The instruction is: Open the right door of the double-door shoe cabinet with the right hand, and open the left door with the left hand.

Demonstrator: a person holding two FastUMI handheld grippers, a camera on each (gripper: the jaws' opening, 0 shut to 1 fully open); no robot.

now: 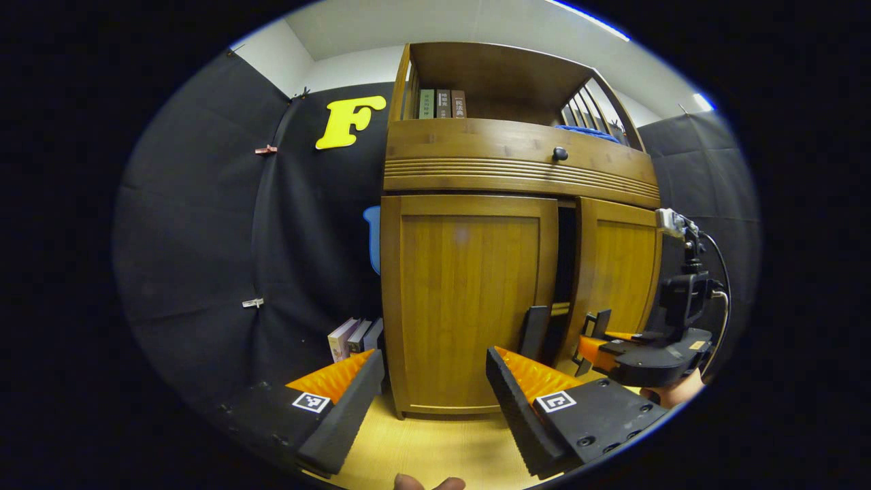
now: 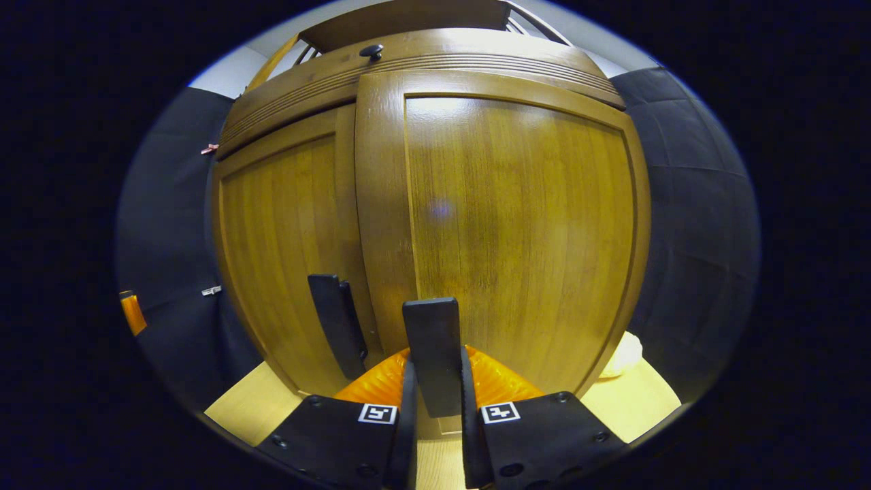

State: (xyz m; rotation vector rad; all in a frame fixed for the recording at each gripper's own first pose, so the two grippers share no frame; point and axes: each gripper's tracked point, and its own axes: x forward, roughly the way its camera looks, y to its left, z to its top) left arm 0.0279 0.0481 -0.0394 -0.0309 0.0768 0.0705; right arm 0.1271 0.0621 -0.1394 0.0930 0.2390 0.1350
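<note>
Right gripper view showed the right claw (image 2: 435, 381) clamped on the right door's handle (image 2: 431, 354), that door (image 1: 616, 272) ajar; the left claw (image 1: 432, 388) gaped before the closed left door (image 1: 469, 299).

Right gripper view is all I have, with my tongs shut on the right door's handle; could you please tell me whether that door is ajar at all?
Observer: Yes, the left gripper view shows the right door ajar, with a dark gap beside the left door.
Operator: Thank you. Is the other handle gripped?
Observer: No, the left tongs are open, short of the left door's handle.
Operator: Any obstacles nearby?
Observer: Books stand left of the left door.
</note>
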